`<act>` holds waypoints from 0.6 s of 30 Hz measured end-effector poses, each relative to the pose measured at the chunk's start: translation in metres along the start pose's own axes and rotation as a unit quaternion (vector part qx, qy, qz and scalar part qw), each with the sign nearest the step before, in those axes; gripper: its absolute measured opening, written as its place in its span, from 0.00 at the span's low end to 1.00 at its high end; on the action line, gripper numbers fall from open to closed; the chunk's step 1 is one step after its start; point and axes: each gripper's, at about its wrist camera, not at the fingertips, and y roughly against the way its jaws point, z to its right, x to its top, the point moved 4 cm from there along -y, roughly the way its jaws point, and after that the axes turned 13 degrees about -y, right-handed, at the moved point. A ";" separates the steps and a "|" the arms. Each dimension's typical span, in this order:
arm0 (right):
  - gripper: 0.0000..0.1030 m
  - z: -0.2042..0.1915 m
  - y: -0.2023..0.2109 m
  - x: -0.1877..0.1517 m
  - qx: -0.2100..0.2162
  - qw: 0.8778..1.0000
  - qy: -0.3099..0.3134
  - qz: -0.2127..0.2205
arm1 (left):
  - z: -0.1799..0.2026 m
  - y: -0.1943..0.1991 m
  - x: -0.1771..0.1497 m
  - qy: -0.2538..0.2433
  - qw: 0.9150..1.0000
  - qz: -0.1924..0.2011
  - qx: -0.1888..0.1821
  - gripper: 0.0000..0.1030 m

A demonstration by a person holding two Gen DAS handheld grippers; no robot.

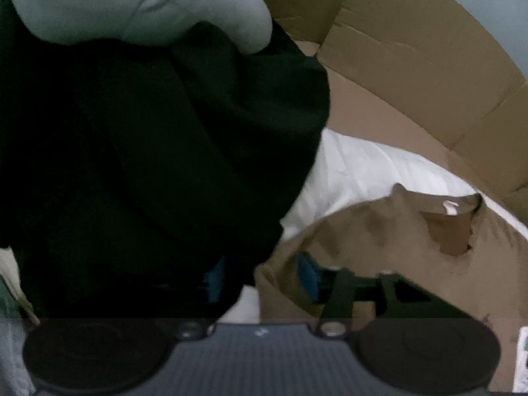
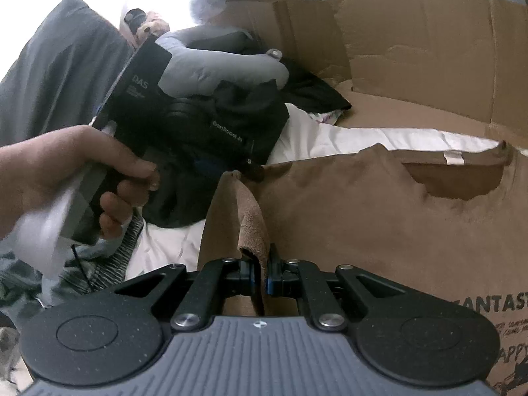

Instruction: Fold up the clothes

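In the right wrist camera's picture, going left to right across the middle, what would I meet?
Person's hand gripping the left gripper's handle → black left gripper body → white sheet → brown T-shirt, whose folded edge the right gripper pinches → cardboard box wall behind.

Black linkage fingers [image 2: 246, 270] with blue pads, silver screws, and a ribbed grey housing [image 2: 260, 356] marked white.
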 end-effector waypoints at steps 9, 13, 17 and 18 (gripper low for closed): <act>0.04 0.028 -0.013 0.001 -0.020 0.999 -0.045 -0.010 | 0.010 -0.004 0.012 -0.046 0.998 0.008 0.052 0.08; 0.04 0.053 -0.031 0.000 -0.038 0.996 -0.069 -0.029 | 0.008 -0.002 0.016 -0.037 0.998 0.015 0.047 0.14; 0.05 0.066 -0.040 -0.003 -0.044 0.995 -0.085 -0.041 | 0.008 0.020 0.017 -0.040 0.996 0.051 0.067 0.18; 0.06 0.068 -0.041 -0.003 -0.044 0.995 -0.085 -0.041 | 0.007 0.027 0.017 -0.042 0.995 0.061 0.074 0.17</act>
